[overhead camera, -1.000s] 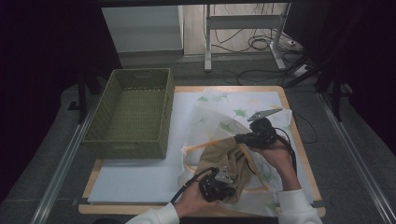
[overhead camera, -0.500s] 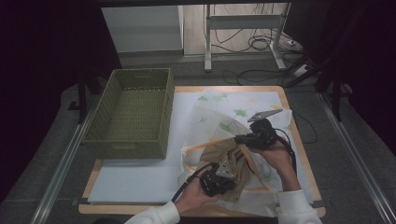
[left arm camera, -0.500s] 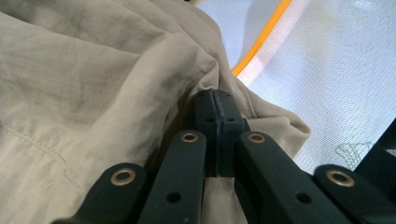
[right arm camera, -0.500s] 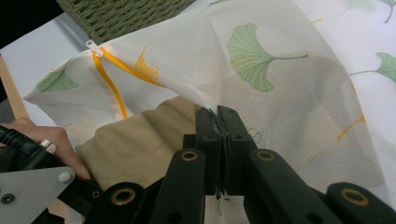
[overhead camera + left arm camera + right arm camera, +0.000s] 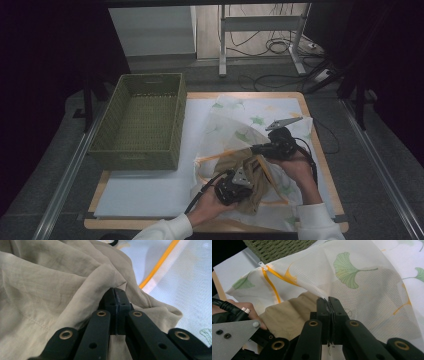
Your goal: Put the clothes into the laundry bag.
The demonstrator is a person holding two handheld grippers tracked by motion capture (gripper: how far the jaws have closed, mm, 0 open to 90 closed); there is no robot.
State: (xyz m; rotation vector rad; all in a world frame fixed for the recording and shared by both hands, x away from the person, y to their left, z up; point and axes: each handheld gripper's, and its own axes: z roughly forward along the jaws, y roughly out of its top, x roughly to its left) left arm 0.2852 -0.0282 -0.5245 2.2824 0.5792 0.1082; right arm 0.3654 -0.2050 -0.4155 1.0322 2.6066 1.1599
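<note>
While both hands work at the table, left gripper [image 5: 115, 293] clamped on beige cloth [image 5: 50, 282], right gripper [image 5: 328, 302] clamped on mesh bag [image 5: 362, 277].

no readable text, no labels, no brand marks, no numbers on anything

Garment [image 5: 50, 285]: plain beige-khaki cloth, no print, matching stitching. Mesh laundry bag [image 5: 367, 290]: white translucent net printed with green and yellow-orange ginkgo leaves; orange zipper tape [image 5: 270, 283] with a white pull. Woven basket [image 5: 140, 120]: olive green throughout. Table mat [image 5: 150, 185]: pale bluish white, on a light wood tabletop [image 5: 320, 150]. Left gripper [image 5: 115, 293] and right gripper [image 5: 329, 301]: black jaws with brass-coloured rivets. Sleeves [image 5: 165, 232]: white.
</note>
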